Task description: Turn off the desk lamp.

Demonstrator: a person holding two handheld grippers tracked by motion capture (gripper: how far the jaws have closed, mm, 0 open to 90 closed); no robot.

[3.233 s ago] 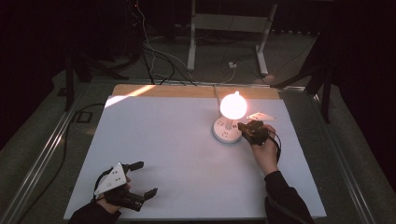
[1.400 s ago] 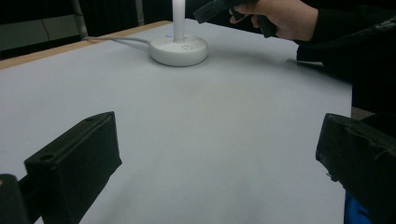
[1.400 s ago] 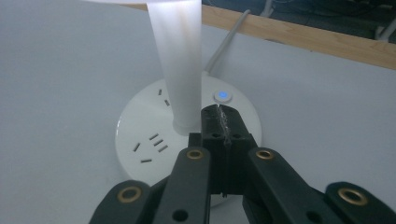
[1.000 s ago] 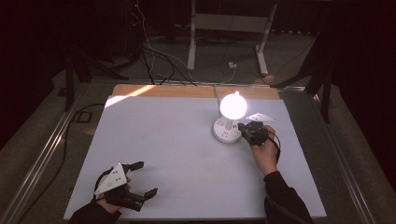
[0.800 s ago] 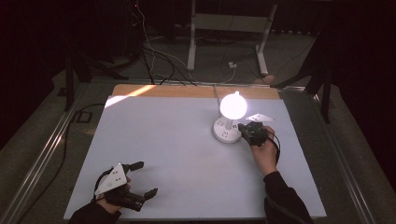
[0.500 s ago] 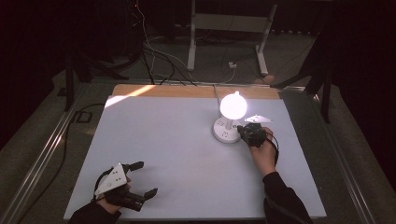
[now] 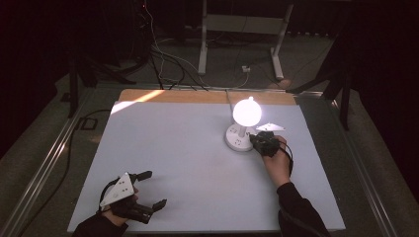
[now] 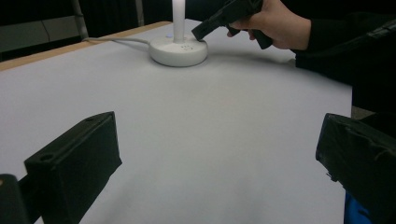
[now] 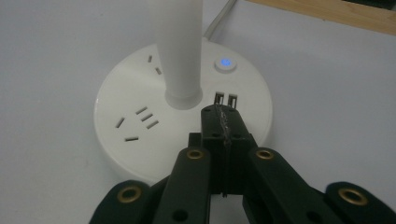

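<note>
A dark room surrounds my white table. On its far right stands the lamp, stem upright, its glaring bulb washing out detail. My right gripper meets its round base; my left gripper lies near, released.

Through my left gripper view, jaws gape wide; the stem is cropped.

Through my right gripper view, clenched jaws rest over the glossy plastic base, beside a blue-lit button.

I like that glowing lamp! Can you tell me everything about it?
The lamp is white, smooth like plastic, and lit: its round head glows brightly. A straight stem stands upright on a round flat base with socket slots, two USB ports and a small button shining blue. A white cord leaves its back. It sits right of the table's middle. The shut right gripper is over the base's edge.
</note>
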